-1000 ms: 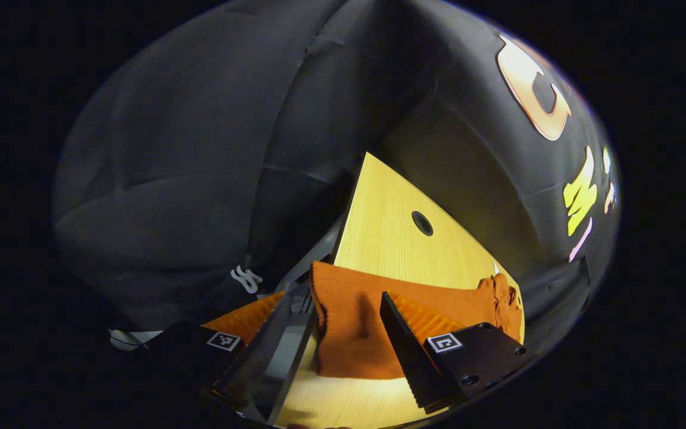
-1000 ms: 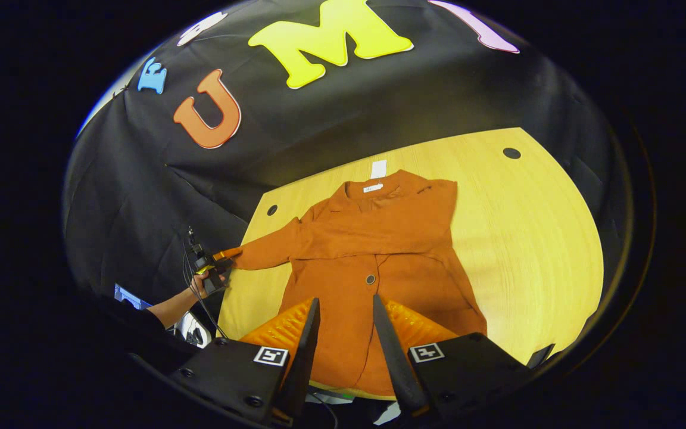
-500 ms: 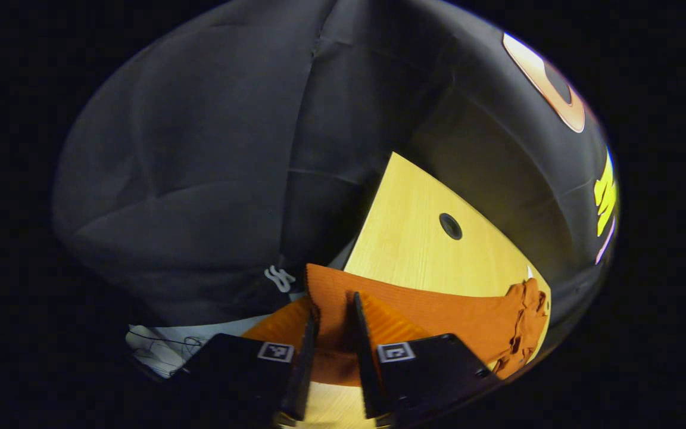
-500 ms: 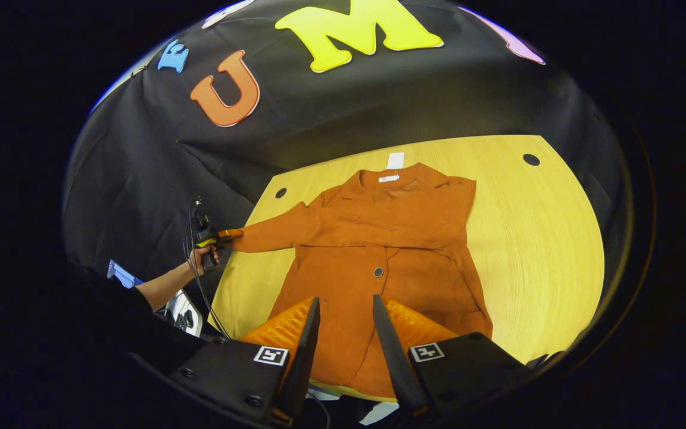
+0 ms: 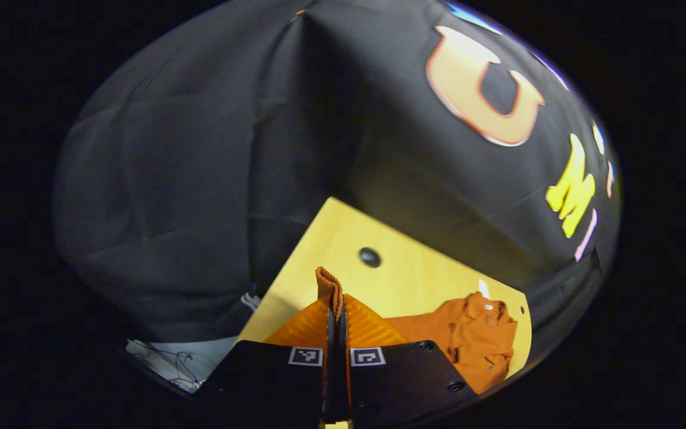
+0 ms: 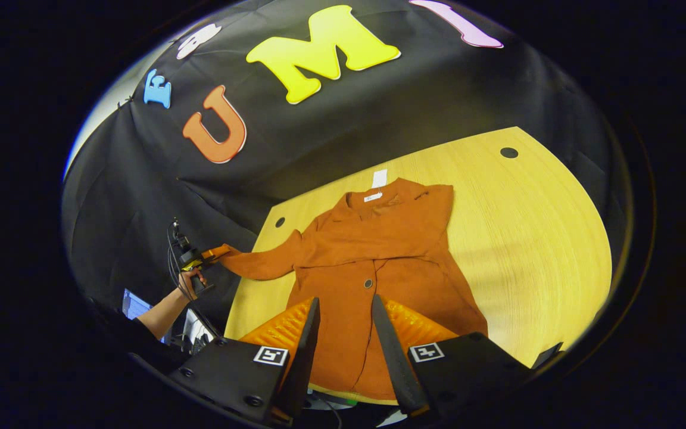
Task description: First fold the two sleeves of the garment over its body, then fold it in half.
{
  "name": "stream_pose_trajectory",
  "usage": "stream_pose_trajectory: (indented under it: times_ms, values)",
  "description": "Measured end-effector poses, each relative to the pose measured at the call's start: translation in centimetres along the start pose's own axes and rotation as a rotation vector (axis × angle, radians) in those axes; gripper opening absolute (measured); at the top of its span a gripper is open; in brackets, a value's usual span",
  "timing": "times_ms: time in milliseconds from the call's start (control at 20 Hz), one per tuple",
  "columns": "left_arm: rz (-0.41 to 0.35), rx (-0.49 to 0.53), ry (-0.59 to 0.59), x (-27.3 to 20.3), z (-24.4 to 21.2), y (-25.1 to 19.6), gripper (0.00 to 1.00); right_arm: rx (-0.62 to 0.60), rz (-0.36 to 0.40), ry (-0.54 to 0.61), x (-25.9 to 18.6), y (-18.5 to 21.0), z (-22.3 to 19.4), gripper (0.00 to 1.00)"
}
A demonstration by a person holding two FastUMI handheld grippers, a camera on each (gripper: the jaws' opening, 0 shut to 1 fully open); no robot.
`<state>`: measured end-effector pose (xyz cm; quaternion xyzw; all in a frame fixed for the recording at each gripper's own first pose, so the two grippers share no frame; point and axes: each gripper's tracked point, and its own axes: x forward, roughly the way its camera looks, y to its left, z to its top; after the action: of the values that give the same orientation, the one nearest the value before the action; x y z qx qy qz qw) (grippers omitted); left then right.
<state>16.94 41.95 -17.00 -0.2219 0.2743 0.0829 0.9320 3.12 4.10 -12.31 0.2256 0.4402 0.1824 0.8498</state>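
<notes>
Orange jacket cloth lies flat on the yellow wooden table, with its long way running from the collar at the far side, near the black wall cloth, down to the hem close to the right gripper. A small white tag sticks out past the collar onto the wood. One sleeve is already folded across the chest (its edge makes a line over the body), and a dark button sits near the middle. The other sleeve reaches out sideways past the table edge to the left gripper, which a hand holds up there. In the left gripper view, the left gripper has both fingers pressed tight together on the sleeve cuff, and a little fold of cloth pokes up above the tips. Beyond it the rest of the jacket looks bunched on the table, and a round dark hole shows in the wood. The right gripper hangs over the hem with its fingers apart and nothing between them. Two more round holes show in the table in the right gripper view, one at each far corner. Some wires and a bit of a screen show below the arm, off the table.
</notes>
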Motion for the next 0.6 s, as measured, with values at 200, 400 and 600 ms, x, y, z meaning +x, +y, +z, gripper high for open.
stream_pose_trajectory:
  times_ms: [200, 400, 600]
  values:
    - [-0.082, 0.092, -0.064, -4.8, 2.5, -12.2, 0.02, -0.028, 0.073, -0.033, -2.9, -0.9, 0.0, 0.59]
    - [-0.137, 0.190, -0.059, -6.6, 1.2, -24.5, 0.03, -0.094, 0.094, -0.087, -7.3, -3.6, 0.4, 0.59]
    - [-0.236, 0.275, -0.018, -5.5, -3.0, -36.0, 0.02, -0.108, 0.079, -0.147, -12.3, -7.5, 1.2, 0.59]
